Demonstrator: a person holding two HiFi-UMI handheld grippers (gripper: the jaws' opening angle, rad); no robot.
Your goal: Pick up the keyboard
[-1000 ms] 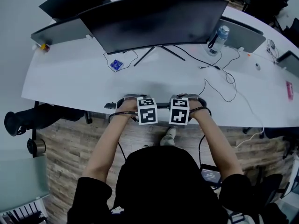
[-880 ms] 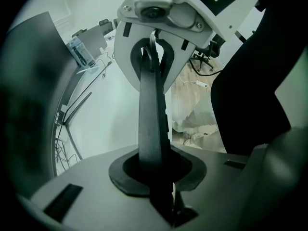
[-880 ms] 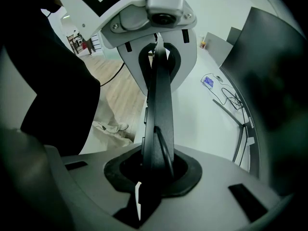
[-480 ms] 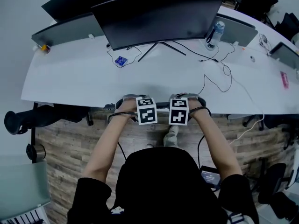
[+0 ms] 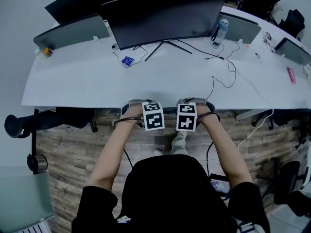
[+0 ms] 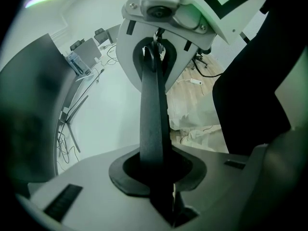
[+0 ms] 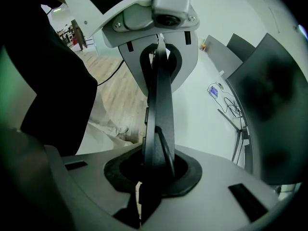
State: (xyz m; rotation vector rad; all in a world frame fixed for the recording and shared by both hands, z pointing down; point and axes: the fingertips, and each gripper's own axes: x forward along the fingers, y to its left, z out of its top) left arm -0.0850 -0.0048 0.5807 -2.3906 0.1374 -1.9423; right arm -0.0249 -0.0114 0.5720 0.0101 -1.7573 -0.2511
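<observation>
I hold the black keyboard (image 5: 170, 110) level between both grippers, just off the front edge of the white desk (image 5: 87, 84) and above the wooden floor. It shows edge-on as a thin dark slab (image 6: 154, 109) in the left gripper view, and likewise as a slab (image 7: 161, 105) in the right gripper view. My left gripper (image 6: 156, 177) is shut on one end of it and my right gripper (image 7: 154, 172) is shut on the other. Each gripper view shows the opposite gripper clamped on the far end. In the head view the marker cubes and hands hide the jaws.
A wide curved monitor (image 5: 165, 13) stands at the back of the desk, with a water bottle (image 5: 218, 30) to its right. Loose cables (image 5: 224, 76) and a small blue item (image 5: 127, 60) lie on the desktop. A dark chair (image 5: 43, 120) stands at the left.
Both grippers and the keyboard have drawn back together from the desk's front edge toward my body. The desk now sits farther up in the head view. The grip looks unchanged.
</observation>
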